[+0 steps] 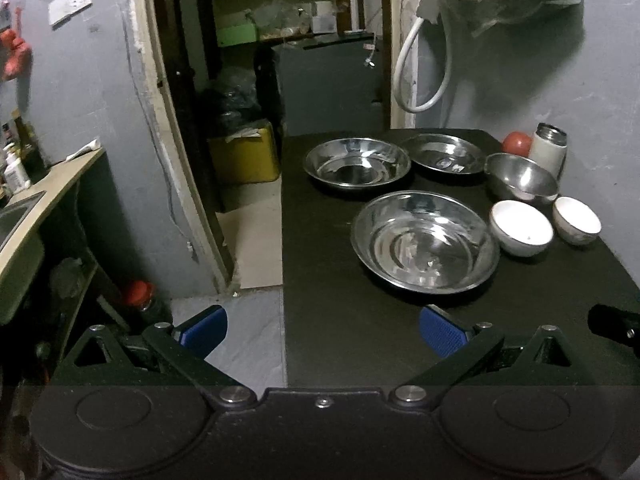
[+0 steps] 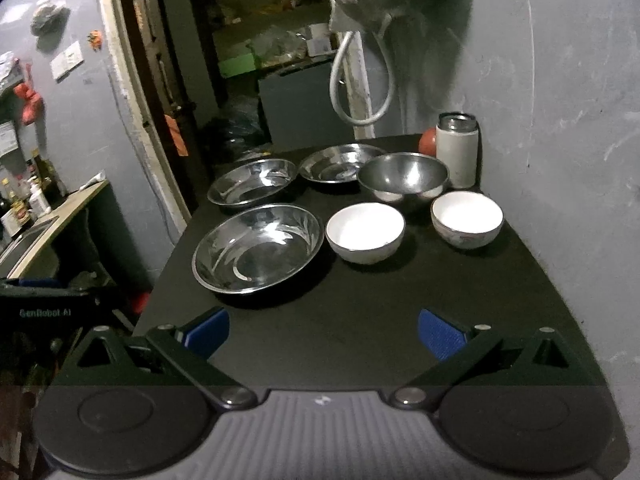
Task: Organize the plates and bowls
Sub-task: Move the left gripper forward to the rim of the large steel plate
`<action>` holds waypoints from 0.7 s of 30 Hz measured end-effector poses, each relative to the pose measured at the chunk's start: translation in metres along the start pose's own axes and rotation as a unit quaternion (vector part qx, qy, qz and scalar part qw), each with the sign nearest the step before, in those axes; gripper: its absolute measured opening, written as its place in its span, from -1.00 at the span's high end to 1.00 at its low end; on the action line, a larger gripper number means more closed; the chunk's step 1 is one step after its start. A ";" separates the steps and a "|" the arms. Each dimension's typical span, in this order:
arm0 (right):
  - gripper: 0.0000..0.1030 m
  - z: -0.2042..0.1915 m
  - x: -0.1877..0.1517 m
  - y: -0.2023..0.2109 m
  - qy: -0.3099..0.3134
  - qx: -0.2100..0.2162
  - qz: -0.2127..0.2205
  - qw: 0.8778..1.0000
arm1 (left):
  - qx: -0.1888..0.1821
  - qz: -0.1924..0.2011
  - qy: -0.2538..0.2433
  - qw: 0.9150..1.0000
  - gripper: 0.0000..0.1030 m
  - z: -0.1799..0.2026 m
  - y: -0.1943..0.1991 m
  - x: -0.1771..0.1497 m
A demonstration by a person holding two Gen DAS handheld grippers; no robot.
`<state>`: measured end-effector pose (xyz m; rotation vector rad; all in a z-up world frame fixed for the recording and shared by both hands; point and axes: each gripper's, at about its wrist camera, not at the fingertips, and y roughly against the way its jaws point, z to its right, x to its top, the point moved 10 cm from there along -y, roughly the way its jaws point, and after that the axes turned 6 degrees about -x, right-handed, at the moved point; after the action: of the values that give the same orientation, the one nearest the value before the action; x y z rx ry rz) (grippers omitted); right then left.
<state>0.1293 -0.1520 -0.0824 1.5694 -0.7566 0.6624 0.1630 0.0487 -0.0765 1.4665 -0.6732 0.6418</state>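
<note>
On the black table point(image 1: 340, 320) point(image 2: 360, 300) lie three shallow steel plates: a near one point(image 1: 425, 241) point(image 2: 258, 253), a far left one point(image 1: 356, 162) point(image 2: 252, 186) and a far one point(image 1: 446, 153) point(image 2: 334, 163). A deep steel bowl point(image 1: 520, 178) point(image 2: 402, 176) stands behind two white bowls, the left point(image 1: 521, 227) point(image 2: 365, 230) and the right point(image 1: 577, 219) point(image 2: 466, 219). My left gripper point(image 1: 322, 330) hangs open over the table's front left edge. My right gripper point(image 2: 323, 332) is open above the table's near end. Both hold nothing.
A white flask point(image 1: 549, 150) point(image 2: 458, 148) and a red round thing point(image 1: 517, 143) point(image 2: 428, 141) stand at the table's far right by the wall. A doorway with a yellow bin point(image 1: 244, 156) opens to the left. A counter with a sink point(image 1: 24, 216) lies far left.
</note>
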 end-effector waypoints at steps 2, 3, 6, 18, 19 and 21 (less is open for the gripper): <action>-1.00 -0.004 -0.001 -0.008 -0.008 -0.010 -0.006 1.000 | -0.008 -0.008 -0.009 1.000 -0.99 -0.009 -0.015 0.008; -1.00 -0.006 -0.001 -0.012 -0.013 -0.016 -0.008 1.000 | -0.013 -0.013 -0.013 1.000 -0.99 -0.013 -0.023 0.012; -1.00 -0.015 0.003 -0.028 -0.028 -0.042 -0.012 0.999 | -0.035 -0.023 -0.028 0.999 -0.99 -0.027 -0.053 0.030; -0.99 -0.066 0.087 -0.111 -0.060 -0.106 0.016 0.992 | -0.107 0.005 -0.031 0.994 -0.98 -0.082 -0.191 0.147; -0.99 -0.070 0.094 -0.119 -0.059 -0.104 0.019 0.993 | -0.112 0.006 -0.029 0.993 -0.98 -0.084 -0.200 0.153; -0.99 -0.078 0.109 -0.139 -0.052 -0.104 0.023 0.993 | -0.119 0.001 -0.029 0.993 -0.98 -0.084 -0.221 0.164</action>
<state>0.3061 -0.0746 -0.0739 1.4063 -0.9119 0.5200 0.4390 0.1281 -0.1007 1.2676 -0.7694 0.5031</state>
